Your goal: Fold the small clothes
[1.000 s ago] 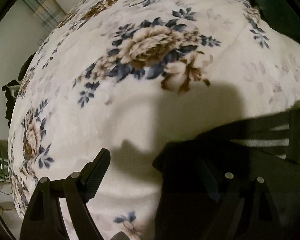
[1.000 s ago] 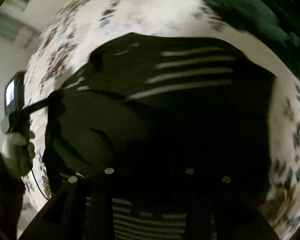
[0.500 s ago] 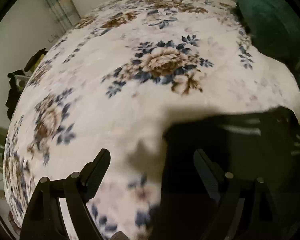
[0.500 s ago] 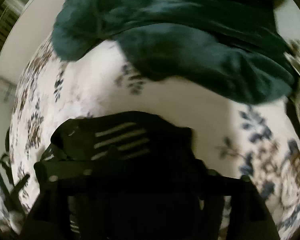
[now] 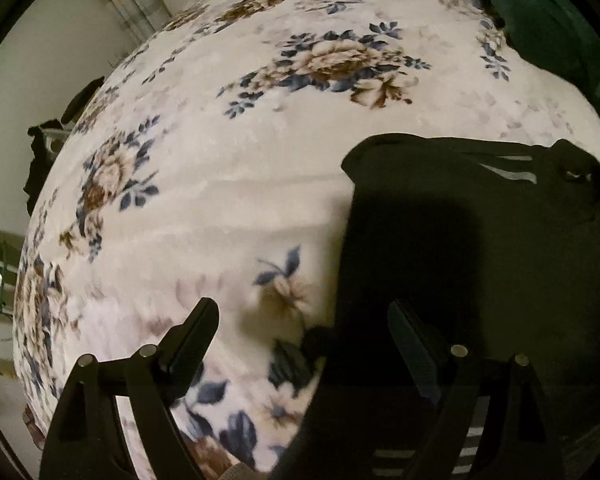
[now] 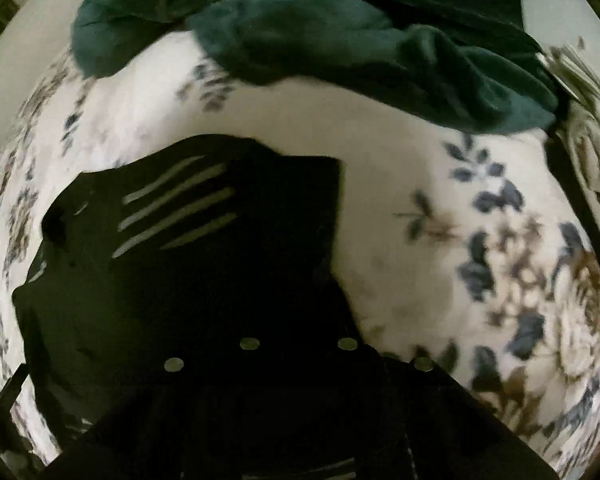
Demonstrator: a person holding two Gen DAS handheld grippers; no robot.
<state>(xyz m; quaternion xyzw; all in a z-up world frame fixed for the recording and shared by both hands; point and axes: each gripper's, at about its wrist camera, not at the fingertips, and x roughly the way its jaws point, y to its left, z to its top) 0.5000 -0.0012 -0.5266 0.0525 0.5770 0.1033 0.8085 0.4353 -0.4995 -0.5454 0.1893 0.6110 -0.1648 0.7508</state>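
Observation:
A black garment with white stripes [image 5: 460, 240] lies on a floral cream bedspread [image 5: 240, 168], at the right of the left wrist view. My left gripper [image 5: 304, 320] is open over the garment's left edge, its right finger above the black cloth and its left finger above the bedspread, holding nothing. In the right wrist view the same garment [image 6: 188, 260] fills the lower left. My right gripper [image 6: 296, 332] is dark against the cloth; its fingers stand close together with black cloth between them, lifting the garment's edge.
A dark green blanket [image 6: 320, 28] is bunched at the far side of the bed, also at the upper right in the left wrist view [image 5: 548, 28]. A wall and curtain [image 5: 128, 4] stand beyond the bed. Dark items sit at the left bed edge [image 5: 48, 148].
Both grippers have drawn back toward me. The garment now looks smaller and farther, with more bedspread and green blanket in view. The right gripper's fingers have come closer together.

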